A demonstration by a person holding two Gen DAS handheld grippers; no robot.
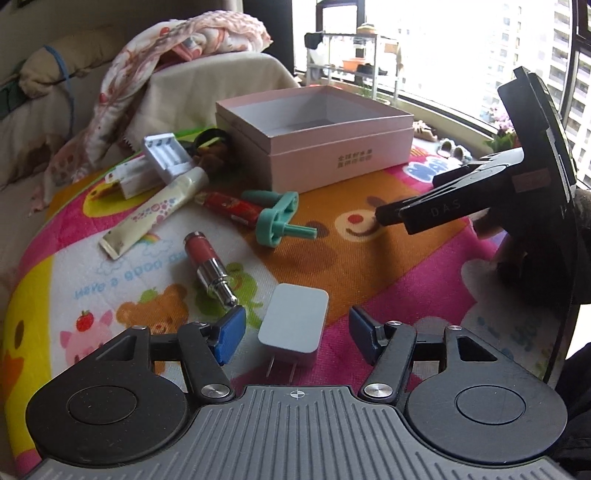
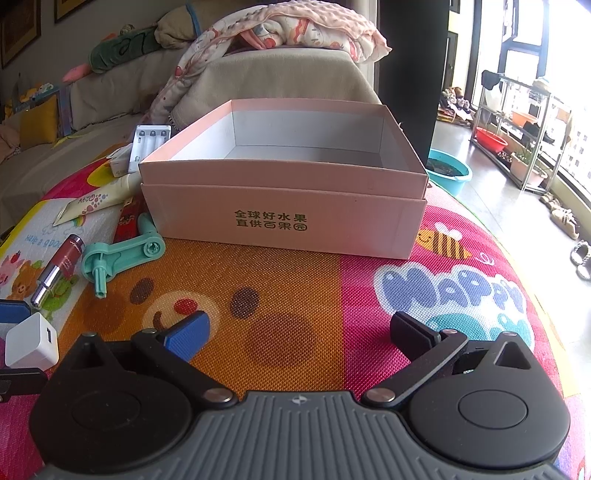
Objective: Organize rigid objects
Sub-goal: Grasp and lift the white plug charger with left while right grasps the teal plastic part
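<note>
A white plug charger (image 1: 293, 325) lies on the colourful mat between the open pads of my left gripper (image 1: 295, 332), apart from both pads; it also shows in the right wrist view (image 2: 31, 345). A red lipstick (image 1: 207, 264), a teal plastic handle (image 1: 277, 221), a cream tube (image 1: 155, 214), a red tube (image 1: 231, 206) and a white battery holder (image 1: 166, 157) lie beyond. The open pink box (image 2: 284, 214) stands empty ahead of my right gripper (image 2: 299, 332), which is open and empty above the mat. The right gripper also shows in the left wrist view (image 1: 380, 216).
A sofa with a patterned blanket (image 2: 295, 26) is behind the mat. A teal basin (image 2: 448, 173) and a metal rack (image 2: 517, 125) stand on the floor to the right. The mat's edge (image 2: 517, 266) curves down on the right.
</note>
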